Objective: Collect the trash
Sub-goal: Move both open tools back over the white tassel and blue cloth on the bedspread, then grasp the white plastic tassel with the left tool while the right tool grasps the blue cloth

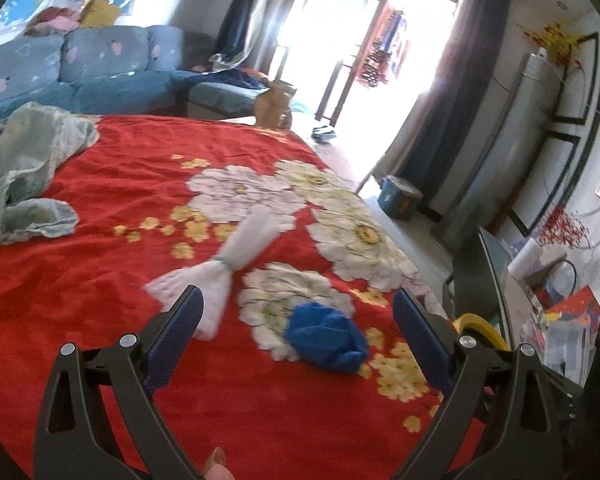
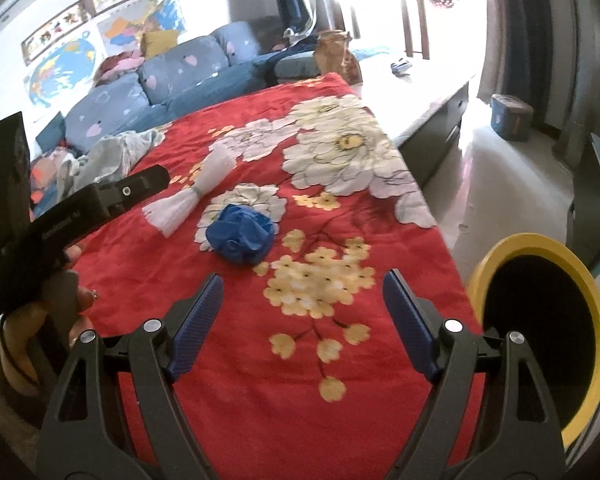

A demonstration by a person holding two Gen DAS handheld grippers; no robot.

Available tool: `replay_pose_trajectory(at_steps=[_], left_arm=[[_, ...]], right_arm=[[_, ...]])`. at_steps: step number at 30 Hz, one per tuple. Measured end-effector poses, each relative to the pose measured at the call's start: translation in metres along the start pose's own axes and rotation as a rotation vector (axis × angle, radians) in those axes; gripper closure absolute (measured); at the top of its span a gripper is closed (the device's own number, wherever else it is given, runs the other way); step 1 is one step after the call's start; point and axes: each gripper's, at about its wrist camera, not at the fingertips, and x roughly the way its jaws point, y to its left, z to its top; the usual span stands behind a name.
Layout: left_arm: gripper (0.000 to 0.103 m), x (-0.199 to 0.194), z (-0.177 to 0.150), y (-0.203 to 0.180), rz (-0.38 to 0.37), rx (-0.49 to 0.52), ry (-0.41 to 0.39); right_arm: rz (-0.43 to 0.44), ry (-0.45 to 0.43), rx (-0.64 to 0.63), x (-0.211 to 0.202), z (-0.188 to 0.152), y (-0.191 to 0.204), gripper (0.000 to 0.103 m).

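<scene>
A crumpled blue wad [image 1: 327, 338] [image 2: 240, 234] lies on the red flowered cloth [image 1: 120, 300] [image 2: 260, 420]. Beside it, further left, rests a white tied bundle [image 1: 224, 266] [image 2: 192, 196] bound with a green band. My left gripper [image 1: 298, 300] hovers open just short of both, the blue wad between its fingers' lines but untouched. My right gripper [image 2: 303, 284] is open over the cloth, nearer than the wad, nothing between its pads. The left gripper's black body shows at the left of the right wrist view, held by a hand [image 2: 76, 292]. A yellow-rimmed black bin [image 2: 540, 320] [image 1: 480, 326] stands at the cloth's right edge.
A grey-green garment [image 1: 24, 168] [image 2: 112, 152] lies crumpled at the cloth's far left. A blue sofa [image 1: 80, 72] [image 2: 160, 84] stands behind. A blue box [image 1: 398, 196] [image 2: 510, 114] sits on the floor to the right. Cluttered shelves [image 1: 548, 288] flank the right side.
</scene>
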Motion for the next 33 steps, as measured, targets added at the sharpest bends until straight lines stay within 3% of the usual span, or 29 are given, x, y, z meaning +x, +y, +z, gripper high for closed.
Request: replay_pose_trajectory(at_steps=[7,18,21,22,24,25,30,33], left_arm=[[0.01,0.006,0.001,0.033,0.072,-0.065,0.024],[0.015,0.029,-0.007,0.07,0.088,-0.186,0.09],[0.019,0.035,-0.009,0.077,0.098,-0.211,0.103],[0.021,0.037,-0.009,0.079,0.096,-0.22,0.109],[0.03,0.04,-0.01,0.083,0.088,-0.241,0.115],[0.033,0.041,-0.011,0.085,0.087,-0.246,0.116],[0.069,0.047,-0.011,0.087,0.069,-0.26,0.129],[0.084,0.046,-0.011,0.081,0.048,-0.242,0.13]], right_arm=[[0.03,0.047,-0.034,0.034,0.01,0.017,0.03],[0.056,0.144,-0.069,0.089,0.016,0.039,0.049],[0.071,0.161,-0.049,0.096,0.014,0.039,0.066],[0.074,0.159,-0.051,0.096,0.014,0.039,0.078],[0.089,0.157,-0.052,0.095,0.012,0.038,0.092],[0.094,0.156,-0.048,0.093,0.011,0.037,0.094],[0.096,0.139,-0.041,0.081,0.003,0.03,0.096],[0.097,0.127,-0.025,0.073,0.001,0.024,0.097]])
